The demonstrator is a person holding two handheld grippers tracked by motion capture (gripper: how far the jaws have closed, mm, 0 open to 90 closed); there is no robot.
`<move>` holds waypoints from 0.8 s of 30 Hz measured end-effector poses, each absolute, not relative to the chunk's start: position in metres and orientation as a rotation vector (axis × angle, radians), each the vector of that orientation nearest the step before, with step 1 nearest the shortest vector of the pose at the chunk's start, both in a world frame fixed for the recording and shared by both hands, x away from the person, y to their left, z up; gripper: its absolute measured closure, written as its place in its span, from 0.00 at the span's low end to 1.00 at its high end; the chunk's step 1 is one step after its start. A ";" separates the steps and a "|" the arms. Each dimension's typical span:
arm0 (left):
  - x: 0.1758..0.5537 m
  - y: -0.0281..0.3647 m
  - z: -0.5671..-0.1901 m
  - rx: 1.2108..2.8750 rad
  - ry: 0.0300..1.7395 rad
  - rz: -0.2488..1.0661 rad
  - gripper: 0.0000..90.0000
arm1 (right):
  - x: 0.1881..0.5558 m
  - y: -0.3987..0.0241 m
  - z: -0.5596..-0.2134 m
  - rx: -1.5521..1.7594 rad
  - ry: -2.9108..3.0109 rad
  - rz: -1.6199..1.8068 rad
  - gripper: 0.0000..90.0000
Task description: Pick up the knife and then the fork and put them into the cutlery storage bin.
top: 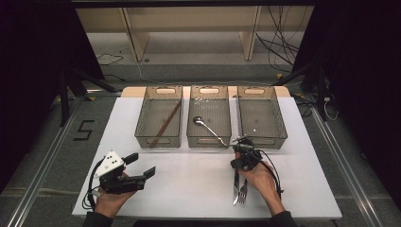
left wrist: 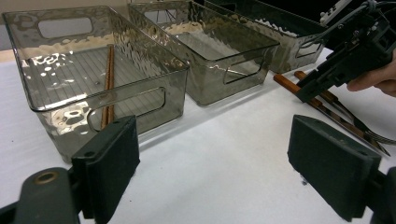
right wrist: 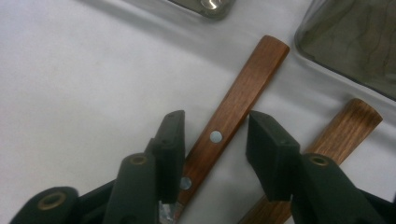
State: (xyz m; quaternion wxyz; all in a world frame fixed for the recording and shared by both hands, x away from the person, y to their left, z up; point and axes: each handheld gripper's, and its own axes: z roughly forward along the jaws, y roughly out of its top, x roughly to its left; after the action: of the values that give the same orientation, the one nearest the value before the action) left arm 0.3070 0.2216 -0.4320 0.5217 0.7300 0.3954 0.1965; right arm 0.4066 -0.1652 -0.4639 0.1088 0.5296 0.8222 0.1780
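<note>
Near the front right of the white table (top: 189,175) lie a knife (top: 235,188) and a fork (top: 243,191), side by side, both with wooden handles. My right gripper (top: 240,163) points down over their handles. In the right gripper view, the right gripper (right wrist: 217,122) straddles the knife handle (right wrist: 243,88). The left pad sits beside the handle and a gap shows at the right pad. The fork handle (right wrist: 348,126) lies just outside the right jaw. My left gripper (top: 142,164) hovers wide open and empty at the front left.
Three smoky clear trays stand in a row at the back. The left tray (top: 142,124) holds chopsticks (top: 166,123), the middle tray (top: 208,141) holds a spoon (top: 207,126), and the right tray (top: 282,124) has nothing in it. The knife handle's end lies close to the trays' front walls.
</note>
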 end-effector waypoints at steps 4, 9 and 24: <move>0.307 0.221 -0.433 1.748 0.949 0.470 0.18 | 0.407 -0.166 -0.464 1.578 2.404 0.531 0.68; 0.306 0.220 -0.433 1.755 0.948 0.471 0.18 | 0.405 -0.169 -0.465 1.674 2.332 0.591 0.72; 0.307 0.217 -0.433 1.763 0.934 0.467 0.18 | 0.407 -0.165 -0.465 1.775 2.281 0.625 0.81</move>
State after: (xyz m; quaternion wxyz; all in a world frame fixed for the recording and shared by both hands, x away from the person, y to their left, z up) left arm 0.3074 0.2166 -0.4329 0.5194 0.7352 0.3896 0.1949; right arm 0.4074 -0.1648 -0.4646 0.0920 0.5976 0.7682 0.2105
